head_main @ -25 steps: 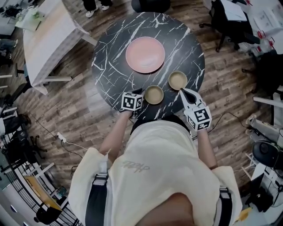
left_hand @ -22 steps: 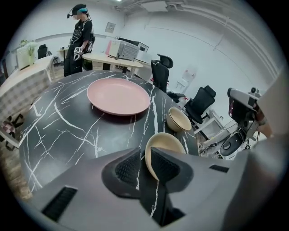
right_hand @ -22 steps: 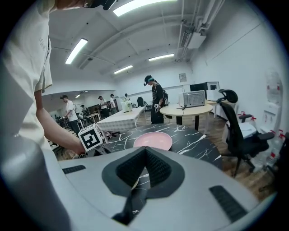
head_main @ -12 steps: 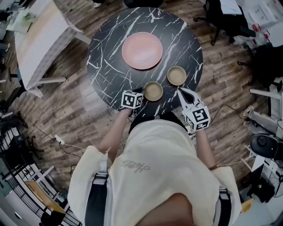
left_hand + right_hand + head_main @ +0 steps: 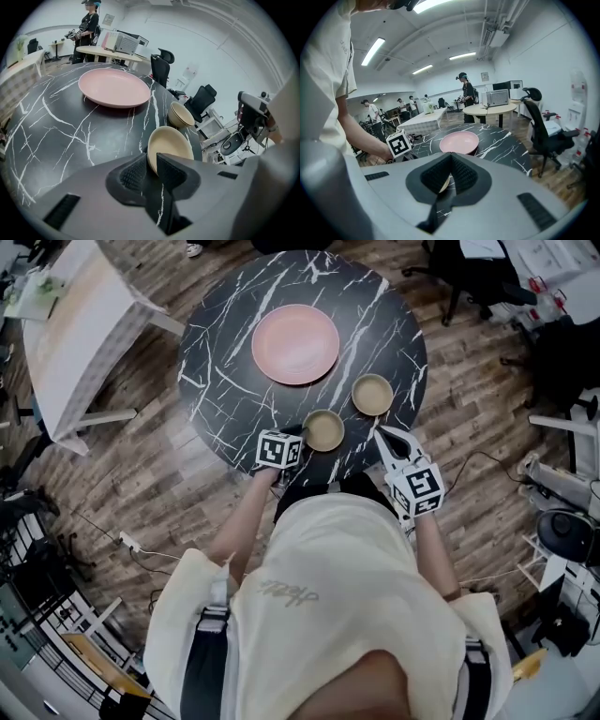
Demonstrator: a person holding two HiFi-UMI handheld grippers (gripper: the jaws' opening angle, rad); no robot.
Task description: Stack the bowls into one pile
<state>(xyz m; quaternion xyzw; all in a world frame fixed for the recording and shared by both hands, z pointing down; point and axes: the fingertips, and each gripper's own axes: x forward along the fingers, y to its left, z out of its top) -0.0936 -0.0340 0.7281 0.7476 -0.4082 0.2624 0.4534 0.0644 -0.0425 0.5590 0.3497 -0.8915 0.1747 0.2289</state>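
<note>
My left tool [image 5: 298, 433] [image 5: 151, 161] is clenched on the rim of the near bowl [image 5: 323, 430] [image 5: 171, 145], one pad inside the lip and one outside, taking it from its 9 o'clock side as I look down. That tan bowl sits at about 6 o'clock on the round black marble tabletop [image 5: 225, 381], close to the edge nearest me. The far bowl [image 5: 372, 395] [image 5: 180, 115], the same tan colour, stands apart from it at its 2 o'clock, empty and upright. My right tool [image 5: 381, 431] [image 5: 451, 161] is clenched on nothing, its tips meeting, and it points up at the far bowl from that bowl's 6 o'clock, just short of it. The pink plate [image 5: 295, 343] [image 5: 114, 87] [image 5: 459, 142] lies near the middle of the tabletop.
</note>
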